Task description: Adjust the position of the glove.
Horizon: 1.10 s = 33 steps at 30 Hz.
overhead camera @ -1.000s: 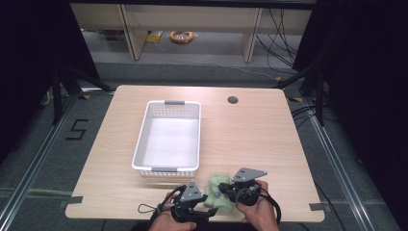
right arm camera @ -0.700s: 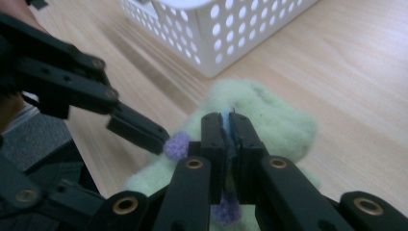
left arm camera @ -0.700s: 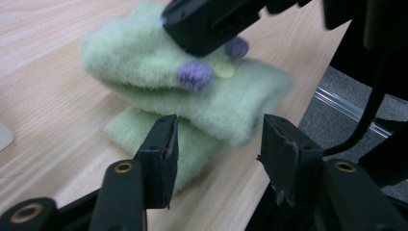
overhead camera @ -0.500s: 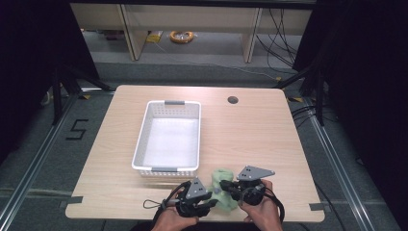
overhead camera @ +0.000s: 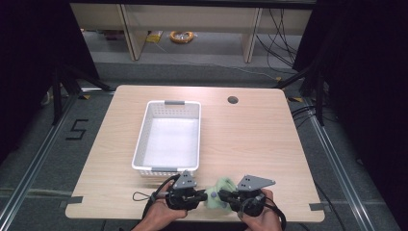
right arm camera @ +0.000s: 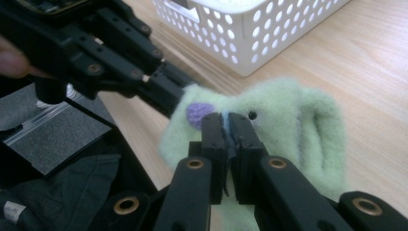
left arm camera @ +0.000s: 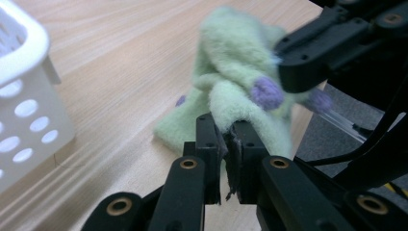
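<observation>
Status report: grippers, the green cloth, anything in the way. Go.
Left hand-held gripper just closed, shut on cloth. Right hand-held gripper shut on the cloth too. Cloth bunched between both at near table edge. Basket just beyond, apart; nothing in between.

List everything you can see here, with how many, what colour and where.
Cloth: one, pale green fleece with purple dots, near edge of the table, pinched between both grippers.
Basket: one, white, perforated, nothing visible inside, on the table beyond the cloth.
Table: one, light wood, centre, with a round hole near its far right.
Shelving: one unit, beige, on the floor beyond the table.
Coil: one, yellow-orange, on the floor under the shelving.
Left gripper: one, black, jaws just closed on a fold of the cloth.
Right gripper: one, black, shut on the cloth.
Hands: two, at the bottom edge, one on each gripper.
</observation>
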Each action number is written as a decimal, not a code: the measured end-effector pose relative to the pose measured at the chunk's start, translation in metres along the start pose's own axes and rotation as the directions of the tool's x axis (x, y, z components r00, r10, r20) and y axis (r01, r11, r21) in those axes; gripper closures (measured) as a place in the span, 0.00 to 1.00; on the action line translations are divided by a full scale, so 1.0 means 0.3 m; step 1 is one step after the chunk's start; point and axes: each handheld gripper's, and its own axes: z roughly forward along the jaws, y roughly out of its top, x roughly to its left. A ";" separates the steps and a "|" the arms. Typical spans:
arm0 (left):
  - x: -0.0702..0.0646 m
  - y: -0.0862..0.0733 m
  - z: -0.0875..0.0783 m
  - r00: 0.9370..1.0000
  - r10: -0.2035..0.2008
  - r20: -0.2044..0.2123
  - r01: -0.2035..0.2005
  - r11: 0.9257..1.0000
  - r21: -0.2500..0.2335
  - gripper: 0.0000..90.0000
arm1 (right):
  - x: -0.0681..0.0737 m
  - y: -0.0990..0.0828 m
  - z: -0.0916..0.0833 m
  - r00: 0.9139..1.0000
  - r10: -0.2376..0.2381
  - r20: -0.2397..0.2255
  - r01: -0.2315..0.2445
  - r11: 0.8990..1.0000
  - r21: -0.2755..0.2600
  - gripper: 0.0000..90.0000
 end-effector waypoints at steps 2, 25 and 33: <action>0.016 -0.004 0.011 1.000 -0.005 -0.009 0.005 1.000 0.016 0.93 | -0.001 -0.009 0.004 1.000 0.027 -0.005 -0.027 0.999 0.023 0.95; 0.050 -0.030 0.035 0.999 -0.050 -0.013 0.051 0.997 0.059 0.89 | -0.143 -0.047 -0.041 0.999 -0.019 0.033 0.016 0.996 0.089 0.67; 0.053 -0.025 0.035 0.999 -0.040 -0.011 0.041 0.998 0.057 0.92 | -0.159 -0.072 -0.010 0.999 0.009 -0.035 -0.004 0.991 0.135 0.87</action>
